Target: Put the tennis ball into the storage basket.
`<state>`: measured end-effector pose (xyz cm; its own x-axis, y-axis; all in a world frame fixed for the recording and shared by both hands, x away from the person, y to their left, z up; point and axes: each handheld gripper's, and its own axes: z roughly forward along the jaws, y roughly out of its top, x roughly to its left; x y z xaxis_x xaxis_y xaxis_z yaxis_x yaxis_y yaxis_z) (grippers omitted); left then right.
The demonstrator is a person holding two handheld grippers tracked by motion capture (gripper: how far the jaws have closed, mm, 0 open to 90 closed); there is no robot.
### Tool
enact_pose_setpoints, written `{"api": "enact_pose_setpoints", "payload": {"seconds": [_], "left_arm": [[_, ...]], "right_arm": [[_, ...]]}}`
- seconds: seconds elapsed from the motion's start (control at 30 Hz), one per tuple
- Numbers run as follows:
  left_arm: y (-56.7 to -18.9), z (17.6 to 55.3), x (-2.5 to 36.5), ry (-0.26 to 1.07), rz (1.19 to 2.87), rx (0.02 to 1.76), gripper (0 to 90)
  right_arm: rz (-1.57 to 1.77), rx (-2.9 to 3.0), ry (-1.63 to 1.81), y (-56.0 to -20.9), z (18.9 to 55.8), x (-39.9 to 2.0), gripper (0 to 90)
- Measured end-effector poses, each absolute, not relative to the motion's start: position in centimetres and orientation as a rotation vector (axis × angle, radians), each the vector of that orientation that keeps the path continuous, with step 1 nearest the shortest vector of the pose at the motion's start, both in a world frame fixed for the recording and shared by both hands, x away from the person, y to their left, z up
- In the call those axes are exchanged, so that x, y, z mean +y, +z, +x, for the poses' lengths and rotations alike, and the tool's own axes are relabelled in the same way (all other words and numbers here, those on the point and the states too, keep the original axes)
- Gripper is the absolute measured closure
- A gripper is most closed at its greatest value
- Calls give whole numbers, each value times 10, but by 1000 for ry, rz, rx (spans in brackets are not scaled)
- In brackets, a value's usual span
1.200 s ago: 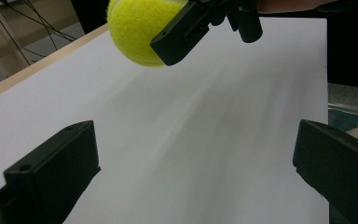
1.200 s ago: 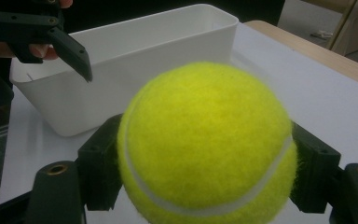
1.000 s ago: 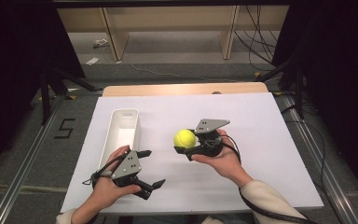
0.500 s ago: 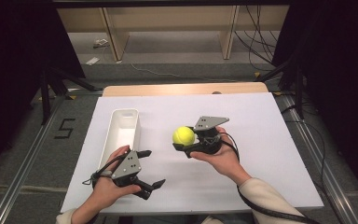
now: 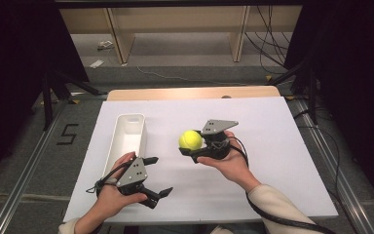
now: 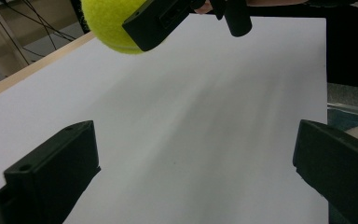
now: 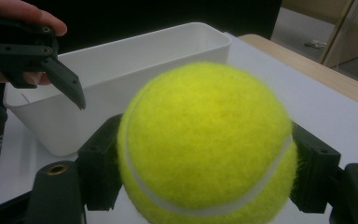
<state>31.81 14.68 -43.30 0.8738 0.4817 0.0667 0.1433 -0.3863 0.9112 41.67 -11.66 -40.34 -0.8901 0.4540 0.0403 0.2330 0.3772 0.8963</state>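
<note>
A yellow tennis ball (image 5: 190, 140) (image 7: 207, 147) is held above the white table by my right gripper (image 5: 193, 143), which is shut on it; the ball (image 6: 109, 23) also shows at the top of the left gripper view. A long white bin (image 5: 125, 139) (image 7: 121, 74) stands to the left of the ball, with nothing seen inside. My left gripper (image 5: 155, 176) (image 6: 191, 177) hovers near the table's front edge, just below the bin, jaws wide open with nothing between them.
The white table top (image 5: 272, 146) has a wooden strip (image 5: 195, 92) along its far edge. Beyond it stand wooden shelf legs (image 5: 119, 39) and cables (image 5: 268, 34) on the floor. Metal rails (image 5: 24, 180) run along both sides.
The right gripper has drifted slightly left toward the bin with the ball. The left gripper has stayed in place.
</note>
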Motion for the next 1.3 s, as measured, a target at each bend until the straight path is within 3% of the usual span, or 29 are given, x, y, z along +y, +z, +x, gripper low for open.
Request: {"api": "enact_pose_setpoints", "payload": {"seconds": [1.3], "left_arm": [[-433, 318, 147, 390, 1959, 454, 0]], "right_arm": [[611, 2410, 1551, -398, 421, -107, 268]]}}
